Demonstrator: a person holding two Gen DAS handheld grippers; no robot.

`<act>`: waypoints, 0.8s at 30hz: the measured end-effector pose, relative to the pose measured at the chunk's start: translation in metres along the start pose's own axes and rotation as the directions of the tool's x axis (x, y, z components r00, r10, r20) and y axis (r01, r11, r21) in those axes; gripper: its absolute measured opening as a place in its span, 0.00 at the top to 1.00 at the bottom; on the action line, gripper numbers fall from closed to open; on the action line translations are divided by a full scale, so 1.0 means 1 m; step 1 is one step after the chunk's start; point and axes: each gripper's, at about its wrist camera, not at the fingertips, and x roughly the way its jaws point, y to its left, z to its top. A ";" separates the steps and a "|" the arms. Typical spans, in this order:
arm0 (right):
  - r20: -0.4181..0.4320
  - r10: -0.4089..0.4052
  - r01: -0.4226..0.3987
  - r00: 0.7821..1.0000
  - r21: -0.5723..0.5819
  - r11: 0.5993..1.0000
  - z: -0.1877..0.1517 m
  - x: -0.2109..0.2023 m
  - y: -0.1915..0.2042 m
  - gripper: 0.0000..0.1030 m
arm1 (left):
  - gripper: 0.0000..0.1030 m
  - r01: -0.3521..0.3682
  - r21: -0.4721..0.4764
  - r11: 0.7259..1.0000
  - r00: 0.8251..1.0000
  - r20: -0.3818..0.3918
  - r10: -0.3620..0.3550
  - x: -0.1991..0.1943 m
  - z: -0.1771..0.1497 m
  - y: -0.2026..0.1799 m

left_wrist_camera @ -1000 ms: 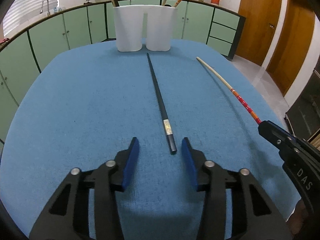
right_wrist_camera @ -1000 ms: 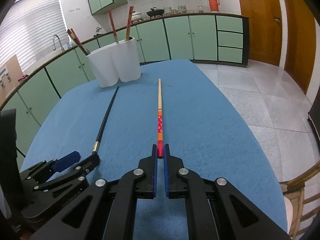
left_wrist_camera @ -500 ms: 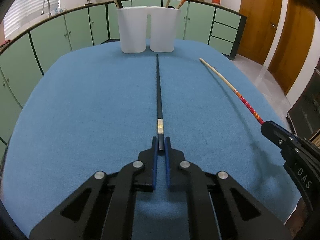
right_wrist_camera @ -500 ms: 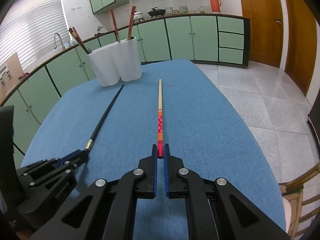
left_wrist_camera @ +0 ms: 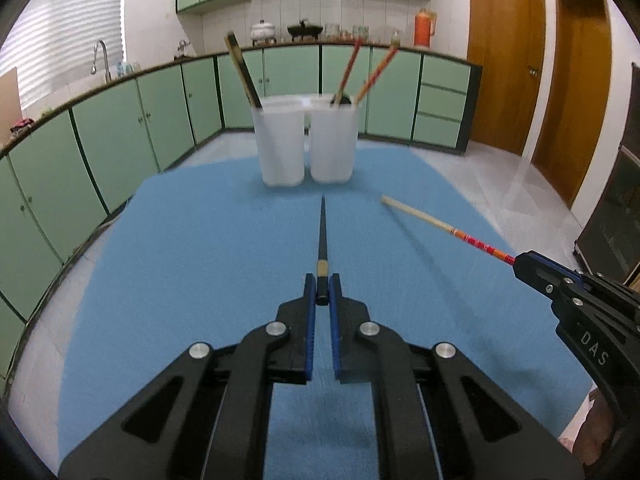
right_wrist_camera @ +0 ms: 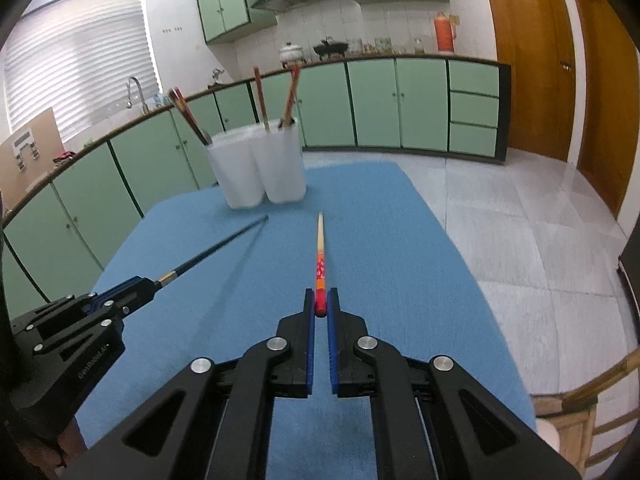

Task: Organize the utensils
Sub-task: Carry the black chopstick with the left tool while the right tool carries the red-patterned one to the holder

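Kitchen setting: green cabinets behind, blue mat (left_wrist_camera: 168, 264) over the table.

Left wrist view: my left gripper (left_wrist_camera: 322, 294) is clamped on the butt end of the black chopstick (left_wrist_camera: 322, 232), which points at the two white cups (left_wrist_camera: 306, 142) at the mat's far edge. Dark sticks stand in the left cup, red ones in the right. Risk, as I judge it: the grip sits at the very end, so the long shaft may swivel or droop between the pads and the tip may miss the rim or knock the light cup over.

Right wrist view: my right gripper (right_wrist_camera: 320, 306) is closed on the red end of the red chopstick (right_wrist_camera: 320, 256), tip clear of the mat and aimed toward the cups (right_wrist_camera: 260, 164). Same end-grip hazard applies. Both sticks head for adjacent cups, so they could cross or collide near the rims, or land in the wrong cup.
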 end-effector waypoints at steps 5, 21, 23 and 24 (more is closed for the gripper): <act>0.061 0.019 -0.018 0.998 -0.020 1.000 0.024 -0.017 0.004 0.95 | 0.95 0.008 -0.004 1.000 0.997 0.082 -0.008 -0.024 0.027 0.005; 0.146 0.101 -0.097 0.984 -0.035 0.995 0.109 -0.031 0.007 0.95 | 0.95 0.089 -0.066 0.994 0.968 0.240 -0.071 -0.055 0.112 0.029; 0.145 0.109 -0.104 0.983 -0.043 0.994 0.116 -0.032 0.008 0.95 | 0.95 0.103 -0.073 0.992 0.966 0.244 -0.082 -0.056 0.118 0.032; 0.147 0.113 -0.107 0.983 -0.048 0.993 0.119 -0.033 0.009 0.95 | 0.95 0.110 -0.077 0.991 0.965 0.247 -0.088 -0.057 0.121 0.033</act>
